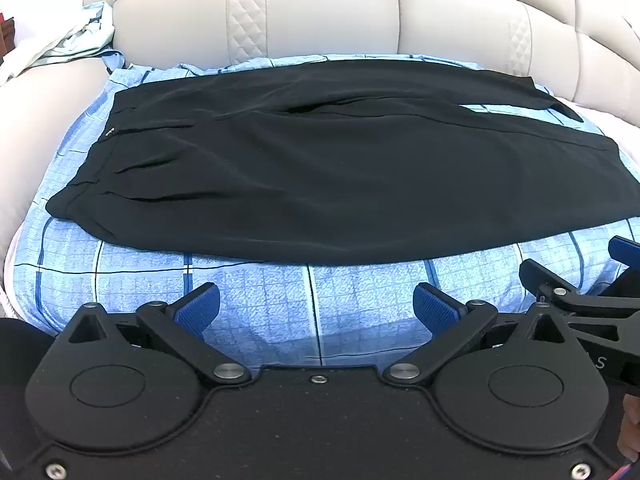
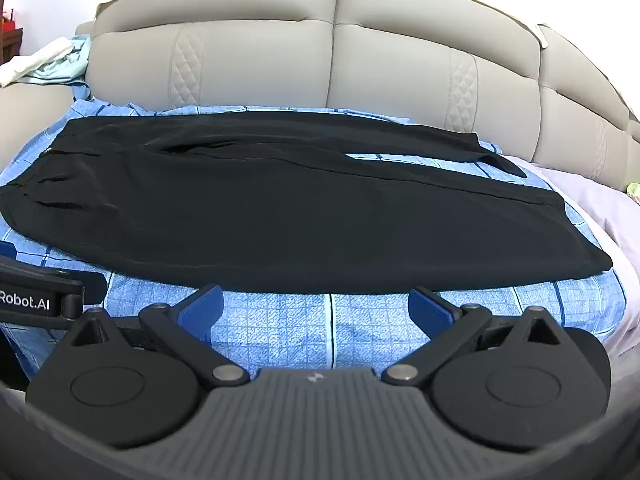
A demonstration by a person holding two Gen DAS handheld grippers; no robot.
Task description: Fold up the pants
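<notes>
Black pants lie flat on a blue checked sheet spread over a sofa seat, waistband at 9 o'clock, leg ends at 3 o'clock. Two legs laid lengthwise; far leg ends in a narrow tip at about 2 o'clock, with a strip of sheet showing between the leg ends. Pleats and a small pale mark near the waistband.

Left gripper at 6 o'clock in its own view, fingers wide apart, blue pads facing inward, nothing between them, above bare sheet just short of the near pants edge. Right gripper's edge shows at 3 o'clock in this view.

Right gripper same pose in the right wrist view: fingers spread, empty, pad tips close to the pants hem edge; contact not clear. Left gripper body with "Robot.AI" lettering at 9 o'clock.

Grey padded sofa back runs across 12 o'clock. Pale crumpled clothes on the sofa arm at 10 o'clock. Lavender cloth at 3 o'clock beside the sheet.
</notes>
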